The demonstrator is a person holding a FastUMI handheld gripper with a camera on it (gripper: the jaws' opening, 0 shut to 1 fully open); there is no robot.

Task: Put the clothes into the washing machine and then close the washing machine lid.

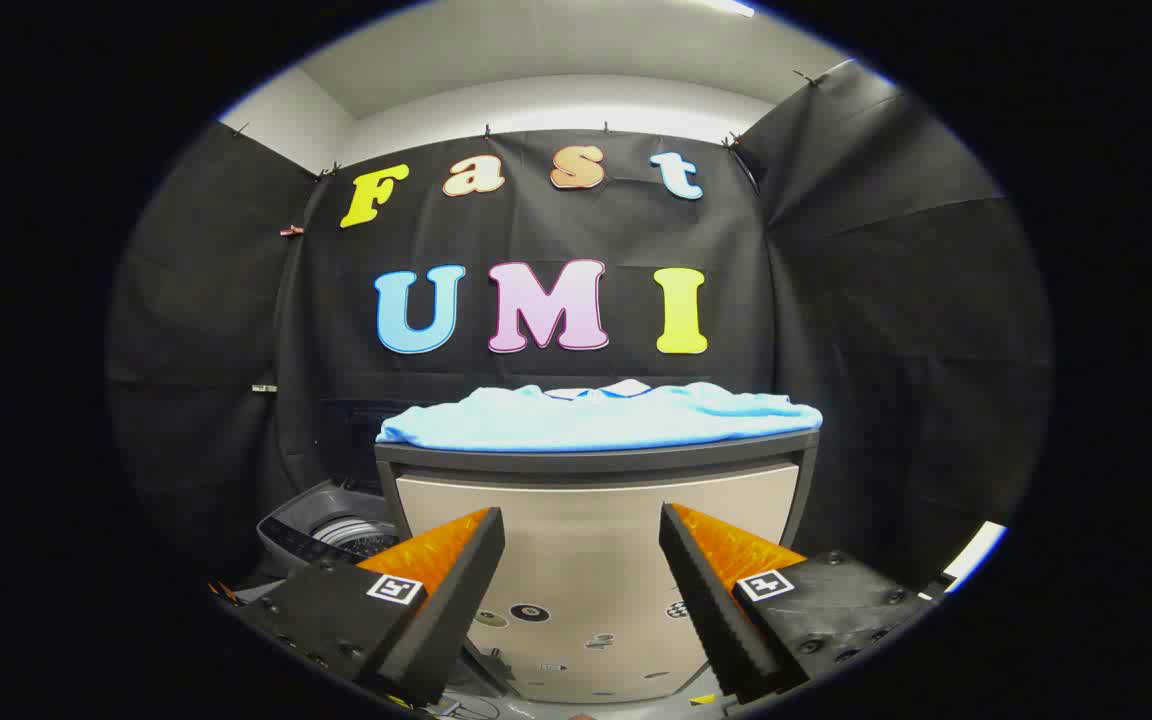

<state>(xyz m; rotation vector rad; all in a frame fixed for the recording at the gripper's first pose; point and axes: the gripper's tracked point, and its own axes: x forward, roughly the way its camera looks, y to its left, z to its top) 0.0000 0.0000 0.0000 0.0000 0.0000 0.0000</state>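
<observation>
Fingers (496,535) spread apart, empty; light-blue clothes (599,418) atop the cabinet (596,530) beyond them.

Standing square ahead, just beyond the spread fingers of the gripper (581,512): a box-like cabinet (596,540), showing a pale beige front panel inside a dark grey frame. Carrying a light-blue garment (596,420) on its flat top, and nothing else. Lying spread out flat, covering the top from side to side, drooping slightly over the front rim at both corners. Bunching up a little along the back, with a paler fold poking up near the middle. Wearing a few small round stickers (529,612) low on the front panel, too small to make out. Fingers gaping wide, gripping nothing, framing that panel.
</observation>
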